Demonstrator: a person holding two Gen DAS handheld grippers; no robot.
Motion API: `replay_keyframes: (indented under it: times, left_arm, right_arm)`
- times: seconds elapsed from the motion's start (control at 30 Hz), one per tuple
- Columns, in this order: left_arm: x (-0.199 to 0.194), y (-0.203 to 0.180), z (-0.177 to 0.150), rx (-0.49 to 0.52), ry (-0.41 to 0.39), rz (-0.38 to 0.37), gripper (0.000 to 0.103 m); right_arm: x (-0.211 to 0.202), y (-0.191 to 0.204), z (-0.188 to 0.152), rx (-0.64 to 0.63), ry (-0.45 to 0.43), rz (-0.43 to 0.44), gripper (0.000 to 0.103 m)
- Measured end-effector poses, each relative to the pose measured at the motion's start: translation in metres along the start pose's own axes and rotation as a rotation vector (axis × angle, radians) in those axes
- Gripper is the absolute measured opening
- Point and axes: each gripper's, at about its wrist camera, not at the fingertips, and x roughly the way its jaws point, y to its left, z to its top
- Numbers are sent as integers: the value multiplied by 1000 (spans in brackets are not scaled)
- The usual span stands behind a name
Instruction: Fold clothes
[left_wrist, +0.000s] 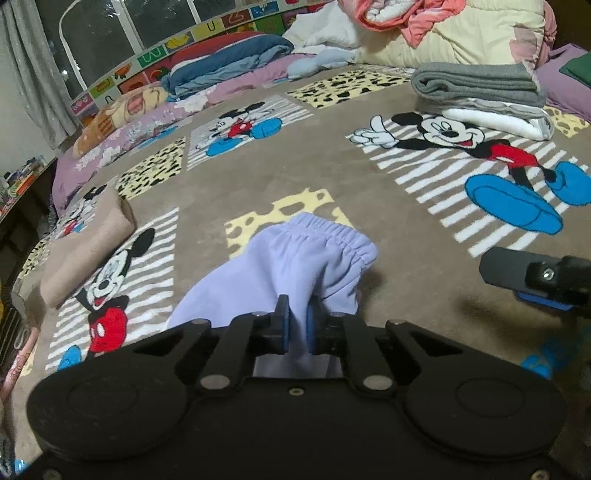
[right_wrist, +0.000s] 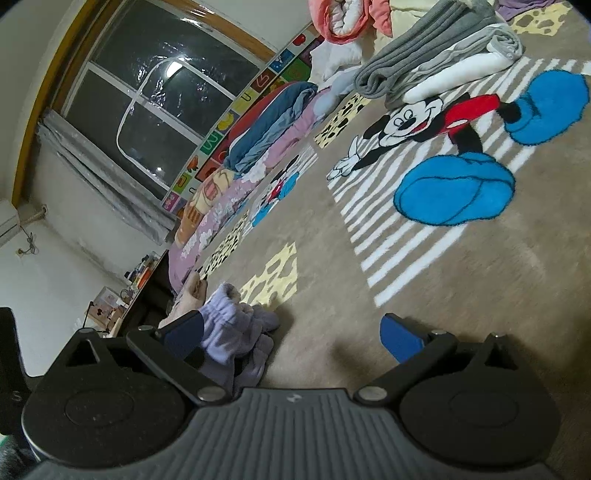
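Lavender sweatpants (left_wrist: 295, 258), elastic waistband gathered, lie bunched at lower centre of the left view. Fabric rumpled, unfolded.

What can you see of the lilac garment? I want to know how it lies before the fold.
The lilac garment looks like soft fleece, with a gathered elastic band along its far edge. It lies bunched on the cartoon-print blanket, one part pinched between the pads of the left gripper. The right gripper stands open just beside it; whether its finger touches the cloth is unclear.
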Motion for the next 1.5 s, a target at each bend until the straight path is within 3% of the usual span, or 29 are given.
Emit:
replay_keyframes:
  times: [0.3,0.5,0.93,1.33,1.5]
  left_arm:
    - [-25,36,-11,-80,-52,36,6]
    - [-51,86,-30,-191,-99,71,6]
    - [-89,189,-99,-486,-149,143,6]
    - [-90,254,-187,-791,-75,207,6]
    - [-84,268,-222,-901,0,284,5]
  right_arm:
    - [0,7,-8,-43,26,-3,101]
    - [1,10,-16,-60,38,-5,101]
    - [11,28,-42,-114,128,89,92]
    - [13,38,-61,-215,126,53,92]
    - [11,37,-62,-225,119,59,92]
